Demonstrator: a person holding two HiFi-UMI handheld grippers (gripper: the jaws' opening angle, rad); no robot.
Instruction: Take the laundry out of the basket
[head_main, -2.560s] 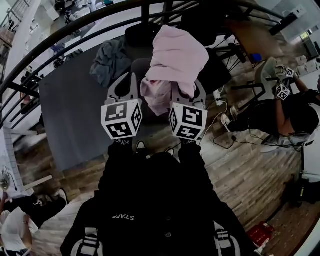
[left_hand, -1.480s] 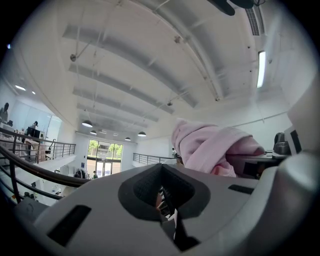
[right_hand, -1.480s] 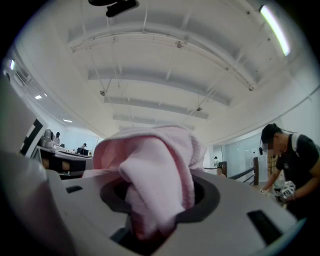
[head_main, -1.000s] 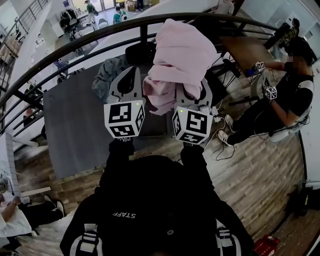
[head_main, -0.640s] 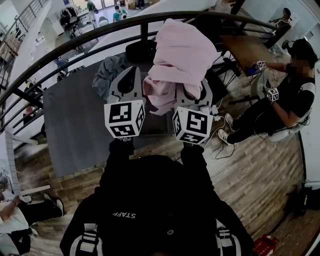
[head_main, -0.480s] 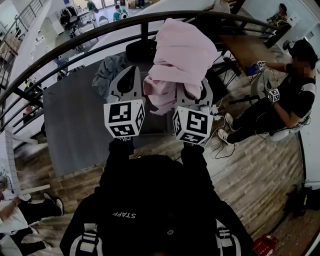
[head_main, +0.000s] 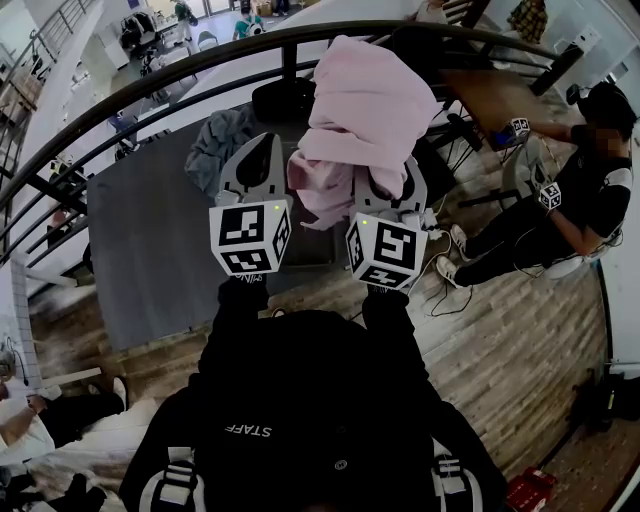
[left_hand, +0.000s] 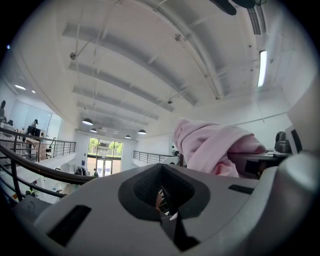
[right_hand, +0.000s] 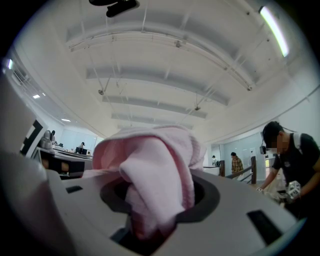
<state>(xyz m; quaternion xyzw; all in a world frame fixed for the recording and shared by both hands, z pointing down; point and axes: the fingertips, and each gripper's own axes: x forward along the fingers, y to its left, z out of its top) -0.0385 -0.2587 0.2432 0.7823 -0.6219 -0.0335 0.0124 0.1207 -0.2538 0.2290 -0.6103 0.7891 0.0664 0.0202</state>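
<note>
Now | right tool (right_hand: 150, 225): clamps soft, bunched pink cloth (right_hand: 155, 165) | left tool (left_hand: 167, 220): closed

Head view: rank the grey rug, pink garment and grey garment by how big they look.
1. grey rug
2. pink garment, though it hangs nearer the camera
3. grey garment, partly hidden
</note>
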